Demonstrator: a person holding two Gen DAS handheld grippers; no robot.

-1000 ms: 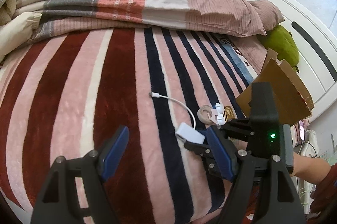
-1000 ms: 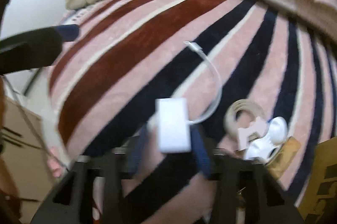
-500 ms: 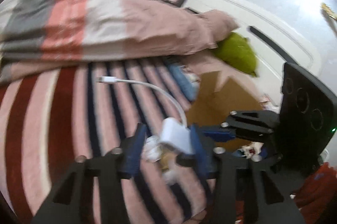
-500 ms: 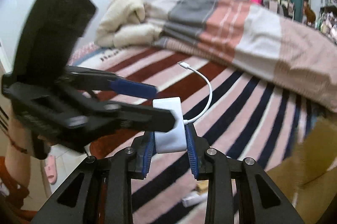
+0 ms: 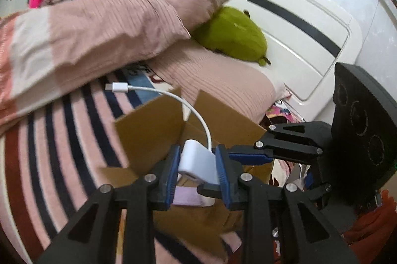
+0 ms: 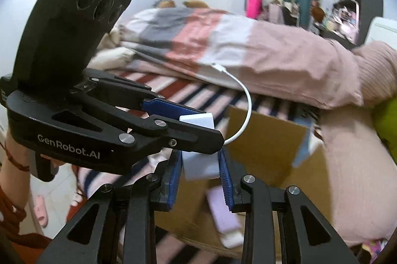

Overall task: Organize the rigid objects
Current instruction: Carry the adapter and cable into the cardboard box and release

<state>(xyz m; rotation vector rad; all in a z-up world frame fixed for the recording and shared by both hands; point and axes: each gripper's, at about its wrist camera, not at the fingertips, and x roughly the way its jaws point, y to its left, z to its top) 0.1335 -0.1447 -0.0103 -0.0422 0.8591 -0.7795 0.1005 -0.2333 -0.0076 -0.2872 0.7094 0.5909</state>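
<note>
- Bedroom clutter frames everything: a bed (image 5: 62,144) under a striped blanket carries the work, and an open cardboard box (image 5: 153,130) sits at its near edge by the headboard corner.
- Nearest, the left gripper (image 5: 198,169) is closed to the adapter's width, its blue pads pressing both flat sides of the white adapter (image 5: 198,162).
- Beside it, the right gripper (image 6: 199,164) is closed on the same adapter from another angle, so both tools grasp the one body, held in the air above the box mouth.
- Seemingly a handover or shared carry is under way, heading toward dropping the adapter in the box; the next move calls for one gripper to let go before the other lowers it.
- Small, rounded, glossy white plastic makes up the adapter body, and a short white cable (image 5: 173,100) arcs up from it to a plug that hangs free over the blanket.
- Inside the box lies a pale lilac item (image 6: 223,209), too blurred to name.
- Farther back, a green plush toy (image 5: 233,35) rests against the white headboard (image 5: 297,15), beside a folded pink duvet (image 5: 99,28).
</note>
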